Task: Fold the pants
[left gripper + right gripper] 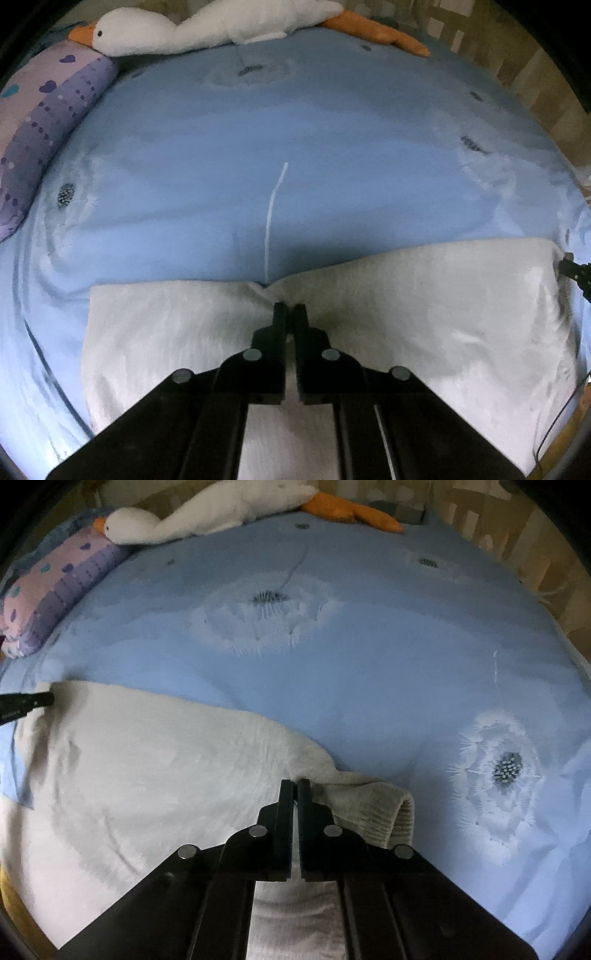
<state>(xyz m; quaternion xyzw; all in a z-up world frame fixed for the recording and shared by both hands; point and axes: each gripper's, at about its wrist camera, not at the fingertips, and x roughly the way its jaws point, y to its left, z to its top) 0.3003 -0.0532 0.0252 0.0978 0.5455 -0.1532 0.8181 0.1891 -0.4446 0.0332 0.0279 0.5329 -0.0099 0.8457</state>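
Left wrist view: the left claw [289, 307] is pinched together on the far edge of the white pants [424, 306], spread over the blue bedspread [295, 147]. Right wrist view: the right claw [294, 784] is clamped on the pants [147, 768] beside the ribbed cuff [388, 812].

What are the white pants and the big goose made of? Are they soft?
The white pants look like soft fleece or plush: a fuzzy matte nap, with a ribbed knit cuff. The goose looks like a plush toy, smooth white fabric and an orange beak. Probably both soft.
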